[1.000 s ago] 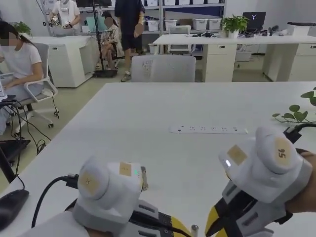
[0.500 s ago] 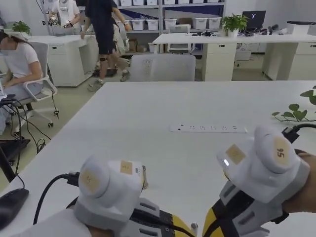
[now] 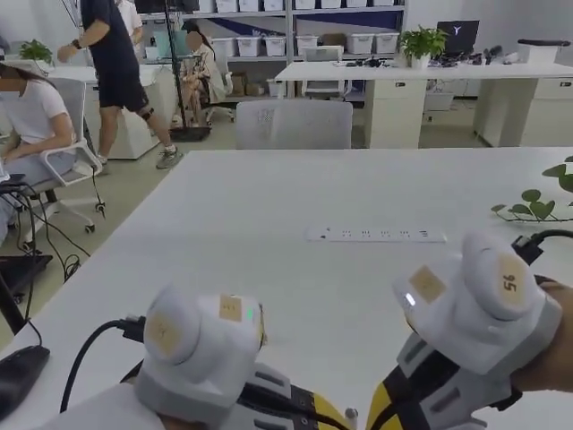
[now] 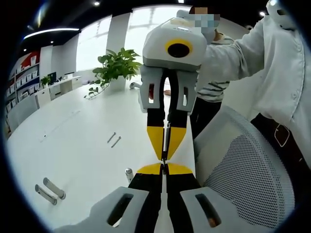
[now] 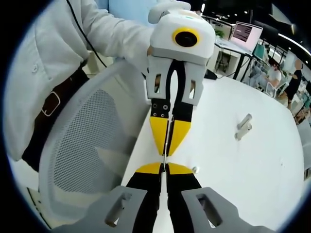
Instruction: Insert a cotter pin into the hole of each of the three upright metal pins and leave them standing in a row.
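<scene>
My left gripper (image 4: 164, 169) and right gripper (image 4: 164, 156) meet tip to tip over the table's near edge, both with jaws closed. A thin cotter pin (image 4: 166, 138) runs between the touching yellow tips, and it looks pinched by both. In the right gripper view the right gripper (image 5: 164, 169) faces the left gripper (image 5: 164, 155) in the same way. One short metal pin (image 4: 129, 173) stands upright on the table just beside the tips, also seen as the metal pin (image 5: 195, 170) and the metal pin (image 3: 352, 415). Two more metal pins (image 4: 48, 187) lie flat, farther off. Two spare cotter pins (image 4: 114, 140) lie loose.
The white table (image 3: 295, 224) carries a power strip (image 3: 376, 235) at mid-depth and plant leaves (image 3: 537, 204) at the right edge. A mesh office chair (image 5: 92, 145) sits close under the near table edge. People and desks are far behind.
Both grippers have stayed almost where they were, tips together. A person in the background has walked to the left.
</scene>
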